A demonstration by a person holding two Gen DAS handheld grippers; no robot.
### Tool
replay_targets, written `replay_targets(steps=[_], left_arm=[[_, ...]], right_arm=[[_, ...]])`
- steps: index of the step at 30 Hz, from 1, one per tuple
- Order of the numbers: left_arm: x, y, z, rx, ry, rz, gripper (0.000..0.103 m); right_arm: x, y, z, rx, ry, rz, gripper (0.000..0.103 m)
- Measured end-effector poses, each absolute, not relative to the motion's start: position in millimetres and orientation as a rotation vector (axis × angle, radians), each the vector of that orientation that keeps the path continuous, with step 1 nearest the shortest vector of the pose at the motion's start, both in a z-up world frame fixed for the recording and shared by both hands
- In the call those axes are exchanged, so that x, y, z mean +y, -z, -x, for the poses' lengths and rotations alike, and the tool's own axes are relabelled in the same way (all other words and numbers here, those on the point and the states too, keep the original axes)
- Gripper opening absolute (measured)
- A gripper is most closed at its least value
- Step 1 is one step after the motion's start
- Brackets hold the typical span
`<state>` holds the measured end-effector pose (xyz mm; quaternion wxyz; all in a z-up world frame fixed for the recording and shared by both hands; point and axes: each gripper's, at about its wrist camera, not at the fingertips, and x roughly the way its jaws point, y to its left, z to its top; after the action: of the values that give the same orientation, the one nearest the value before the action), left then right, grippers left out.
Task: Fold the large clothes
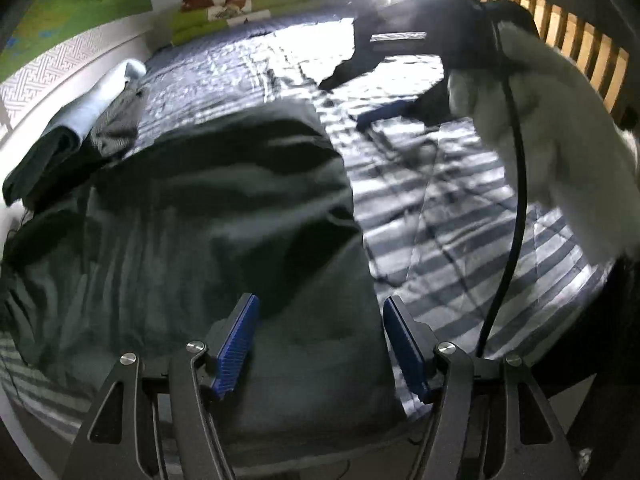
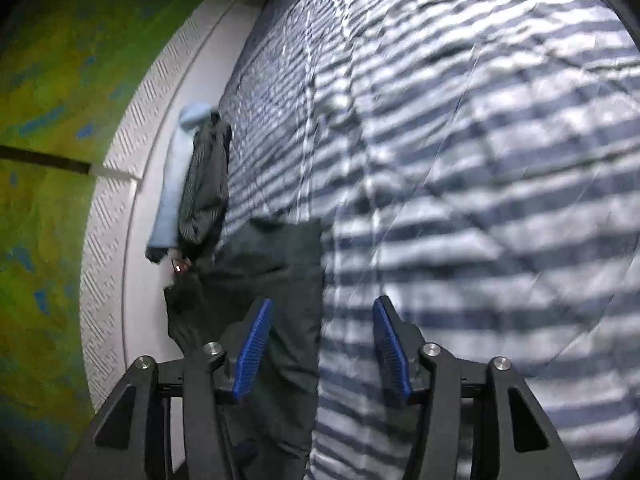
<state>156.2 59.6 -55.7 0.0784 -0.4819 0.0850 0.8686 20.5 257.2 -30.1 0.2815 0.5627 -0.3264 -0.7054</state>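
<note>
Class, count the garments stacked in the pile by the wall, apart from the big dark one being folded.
3 visible: light blue garment nearest the wall, grey striped garment beside it, dark garment beneath; more may be hidden.

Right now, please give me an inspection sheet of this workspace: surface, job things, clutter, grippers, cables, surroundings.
Surface: striped quilt covering a bed, wrinkled.
Job's things: dark green garment spread on the quilt, partly folded.
Clutter: pile of clothes by the wall, light blue piece on top; folded bedding at the far end.
Grippers: left gripper open above the garment's edge, holding nothing; right gripper open over the garment's edge, holding nothing.
Cables: black cable hanging beside a white sleeve.
Surroundings: green wall; wooden slats.
</note>
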Motion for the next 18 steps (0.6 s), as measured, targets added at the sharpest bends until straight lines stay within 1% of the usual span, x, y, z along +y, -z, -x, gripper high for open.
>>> replay_targets(steps=[2,4,6,8,11,13,14,15,16,17,18], left_arm=[[59,55,-161,0.239,-2.618,1.458,0.068],[63,55,-169,0.291,-2.642,1.471,0.068],[65,57,-174,0.307,-2.638,1.483,0.068],[66,61,-172,0.279,-2.615,1.497,0.068],[73,64,-171,0.315,-2.599,1.497,0.065],[79,65,-170,0.348,-2.584,1.488,0.059],[80,65,-169,0.339,-2.575,1.488,0.053],[80,65,-168,0.326,-2.559,1.495,0.046],[80,65,-167,0.321,-2.548,1.498,0.042],[81,65,-166,0.326,-2.535,1.502,0.033],[82,64,-166,0.336,-2.527,1.503,0.029]], right_arm=[[260,25,-10,-0.909,1.846,-1.507,0.039],[250,12,-5,-0.794,1.861,-1.508,0.036],[236,1,-2,-0.663,1.905,-1.516,0.035],[225,1,1,-0.630,1.896,-1.527,0.035],[213,10,2,-0.561,1.891,-1.568,0.035],[214,21,1,-0.570,1.859,-1.596,0.035],[216,25,1,-0.578,1.850,-1.607,0.032],[218,29,1,-0.588,1.851,-1.613,0.026],[221,31,3,-0.614,1.845,-1.611,0.024],[222,32,4,-0.639,1.832,-1.606,0.016],[225,33,4,-0.667,1.813,-1.600,0.007]])
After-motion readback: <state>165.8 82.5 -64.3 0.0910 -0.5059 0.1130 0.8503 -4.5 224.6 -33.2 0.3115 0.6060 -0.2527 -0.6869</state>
